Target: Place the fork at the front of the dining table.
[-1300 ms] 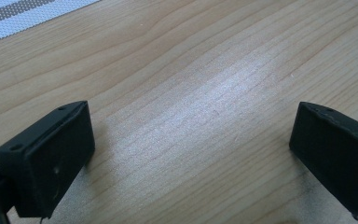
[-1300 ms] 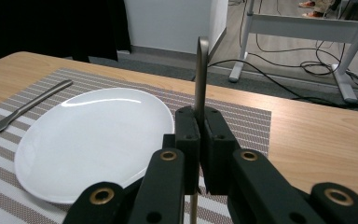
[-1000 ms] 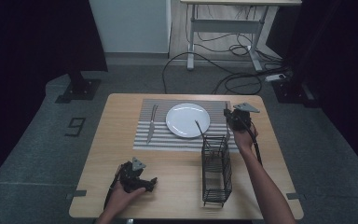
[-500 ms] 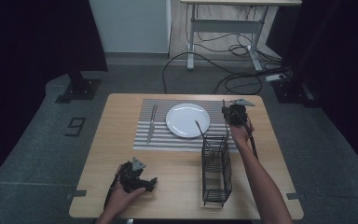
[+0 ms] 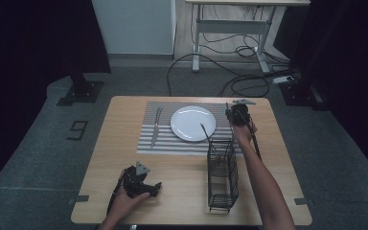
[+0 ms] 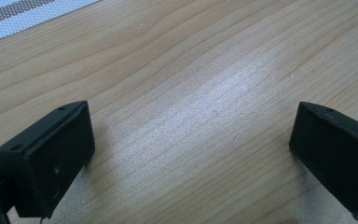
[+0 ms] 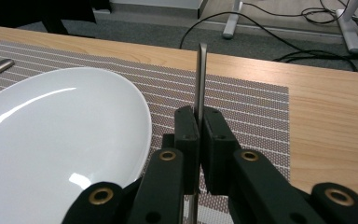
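Cables (image 5: 230,72) on grey floor (image 5: 38,158)

From the high view I get an evenly lit table (image 5: 124,143) against very dark surroundings, with soft shadows only. In my left gripper view a pale sheen lies across the wood and the near jaws are slightly soft. In my right gripper view the plate (image 7: 51,140) carries small glare spots; the background blurs.

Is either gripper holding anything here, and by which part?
The right gripper is shut on a thin metal utensil, gripped along its handle shaft; its working end is hidden. The left gripper is open over bare table, holding nothing.
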The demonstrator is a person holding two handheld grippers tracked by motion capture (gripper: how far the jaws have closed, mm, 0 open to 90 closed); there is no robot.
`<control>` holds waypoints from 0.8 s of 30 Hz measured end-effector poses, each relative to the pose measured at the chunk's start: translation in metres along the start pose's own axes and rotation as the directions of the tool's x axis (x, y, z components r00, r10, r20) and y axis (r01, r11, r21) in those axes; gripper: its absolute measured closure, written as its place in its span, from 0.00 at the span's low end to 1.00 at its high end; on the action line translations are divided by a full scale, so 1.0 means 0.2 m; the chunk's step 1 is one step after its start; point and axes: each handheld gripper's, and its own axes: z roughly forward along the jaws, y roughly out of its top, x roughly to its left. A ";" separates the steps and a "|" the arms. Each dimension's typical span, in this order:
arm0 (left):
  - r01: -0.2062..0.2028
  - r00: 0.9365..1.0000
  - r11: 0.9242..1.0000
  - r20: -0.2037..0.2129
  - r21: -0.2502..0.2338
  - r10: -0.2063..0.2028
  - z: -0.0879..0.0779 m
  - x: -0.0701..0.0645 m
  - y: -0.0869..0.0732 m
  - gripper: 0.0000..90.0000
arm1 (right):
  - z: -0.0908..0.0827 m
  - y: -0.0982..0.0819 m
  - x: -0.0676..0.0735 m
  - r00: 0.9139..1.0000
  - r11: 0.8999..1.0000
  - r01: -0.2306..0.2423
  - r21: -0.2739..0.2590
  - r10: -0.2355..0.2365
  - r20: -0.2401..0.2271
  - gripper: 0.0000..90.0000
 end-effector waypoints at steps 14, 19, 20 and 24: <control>0.004 1.000 1.000 -0.003 -0.001 -0.004 0.00 0.00 0.00 0.00 | 0.12 -0.05 -0.07 0.998 0.997 -0.056 0.044 0.056 0.003 0.94; 0.009 1.000 1.000 -0.008 0.000 -0.009 0.00 -0.01 0.00 0.00 | 0.16 -0.05 -0.06 0.999 0.996 -0.051 0.071 0.051 0.000 0.94; 0.010 1.000 1.000 -0.009 0.000 -0.010 0.00 -0.01 0.00 0.00 | 0.16 -0.05 -0.06 0.999 0.996 -0.049 0.077 0.049 0.000 0.94; 0.013 1.000 1.000 -0.010 -0.001 -0.013 0.00 -0.01 0.00 0.00 | 0.19 -0.06 -0.06 0.999 0.994 -0.048 0.096 0.048 -0.002 0.94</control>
